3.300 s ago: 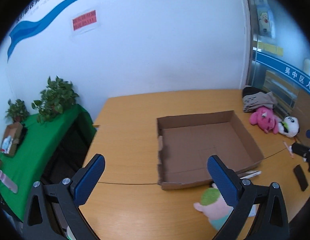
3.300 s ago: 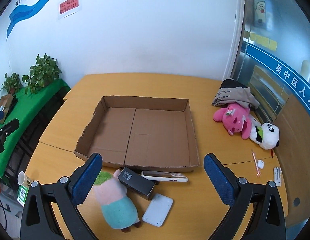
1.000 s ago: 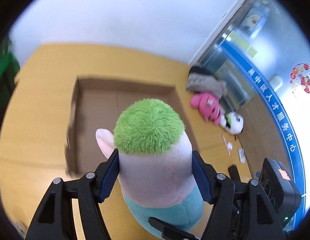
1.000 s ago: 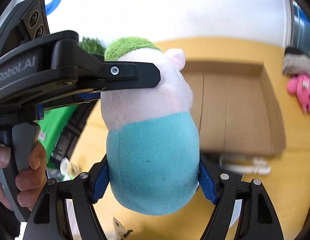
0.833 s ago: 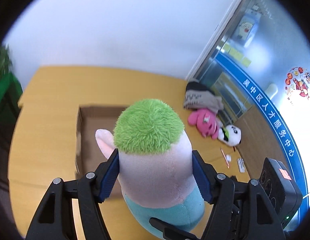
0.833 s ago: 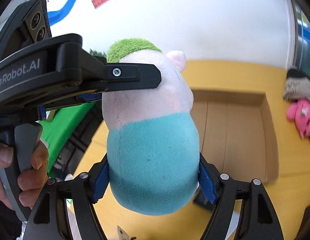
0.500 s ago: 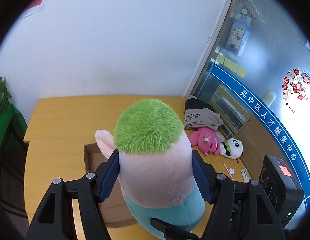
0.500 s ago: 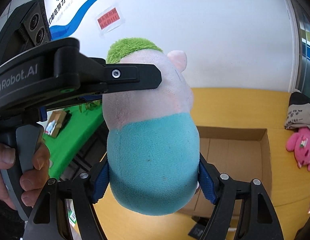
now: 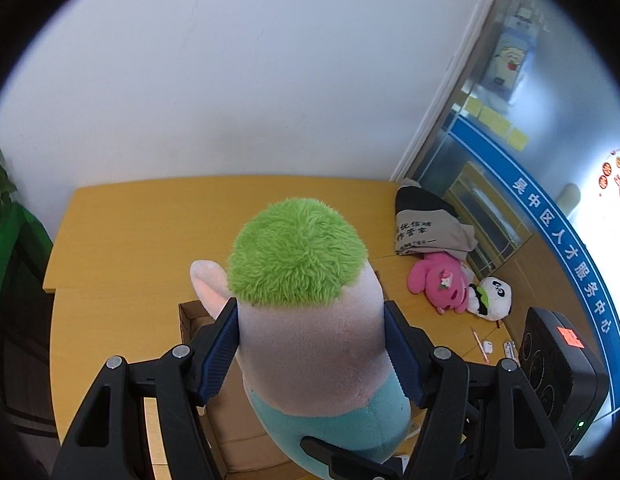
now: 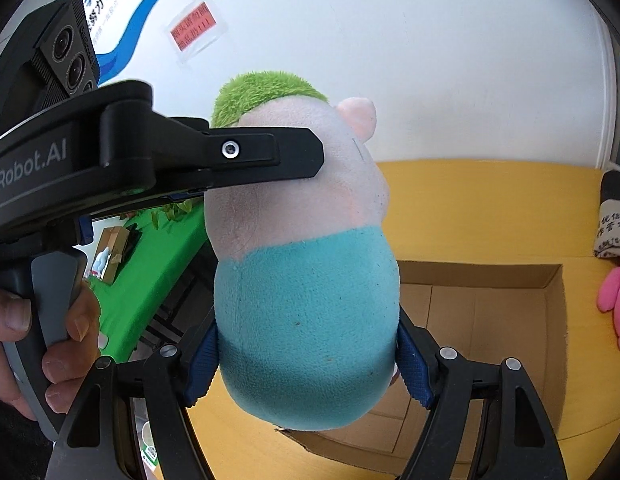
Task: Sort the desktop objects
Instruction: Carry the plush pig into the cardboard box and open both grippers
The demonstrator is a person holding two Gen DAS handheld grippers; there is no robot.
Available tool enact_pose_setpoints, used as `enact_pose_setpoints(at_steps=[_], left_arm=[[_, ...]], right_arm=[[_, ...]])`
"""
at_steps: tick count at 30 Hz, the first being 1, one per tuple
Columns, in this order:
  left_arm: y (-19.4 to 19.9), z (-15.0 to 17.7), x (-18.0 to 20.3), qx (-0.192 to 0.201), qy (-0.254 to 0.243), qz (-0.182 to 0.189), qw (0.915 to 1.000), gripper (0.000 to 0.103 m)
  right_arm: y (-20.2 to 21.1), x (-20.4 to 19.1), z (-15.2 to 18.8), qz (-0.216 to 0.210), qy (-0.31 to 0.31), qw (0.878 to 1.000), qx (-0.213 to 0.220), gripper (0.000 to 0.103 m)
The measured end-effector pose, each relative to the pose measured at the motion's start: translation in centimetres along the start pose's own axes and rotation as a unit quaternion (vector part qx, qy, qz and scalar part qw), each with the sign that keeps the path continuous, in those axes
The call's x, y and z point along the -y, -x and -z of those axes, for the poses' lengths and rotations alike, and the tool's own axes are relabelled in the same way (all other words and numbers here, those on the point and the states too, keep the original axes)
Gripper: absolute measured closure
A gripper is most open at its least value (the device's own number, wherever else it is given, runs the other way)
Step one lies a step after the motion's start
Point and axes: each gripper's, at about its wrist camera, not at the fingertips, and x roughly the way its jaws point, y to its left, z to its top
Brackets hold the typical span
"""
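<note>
Left claw pinching plush at its pink head. Right claw squeezing its blue belly. Plush up in the air over box. Carrying step now. Next, probably: lower toward 6 o'clock into box, then let go.

Both wrist views close on the plush toy, sharing cardboard box below
</note>
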Motion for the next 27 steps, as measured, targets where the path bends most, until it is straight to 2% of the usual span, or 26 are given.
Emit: enact_pose_setpoints(at_steps=[8,15,18,20,22,27], left_arm=[[-10.7,1.3,-7.3,-0.089,0.049,-0.012,0.9948,0.035],[-20.4,4.5,-12.5,-0.184,0.078,-0.023,0.9796,0.035],[-23.6,5.6,-13.6,-0.209,0.076,-0.036,0.9742,0.035],[-24.9,6.2,-13.9,-0.217,0.074,-0.043,0.9723,0.031],[-25.3,6.4,-14.2,-0.21,0.081,-0.043,0.9734,0.03],[-23.2,5.8,-14.4,-0.194,0.071,-0.053,0.9771,0.029]], right_arm=[[-12.2,5.0,2.3,-0.019,-0.052,0.995,-0.083,0.023],[-23.1,9.5,6.7,-0.033,-0.112,0.98,-0.159,0.023],[-26.6,11.0,8.9,-0.035,-0.139,0.974,-0.177,0.023],[-28.3,11.7,10.3,-0.037,-0.156,0.97,-0.184,0.021],[-29.5,12.4,11.5,-0.04,-0.173,0.967,-0.184,0.01],[-28.7,12.8,13.2,-0.043,-0.189,0.968,-0.159,0.005]])
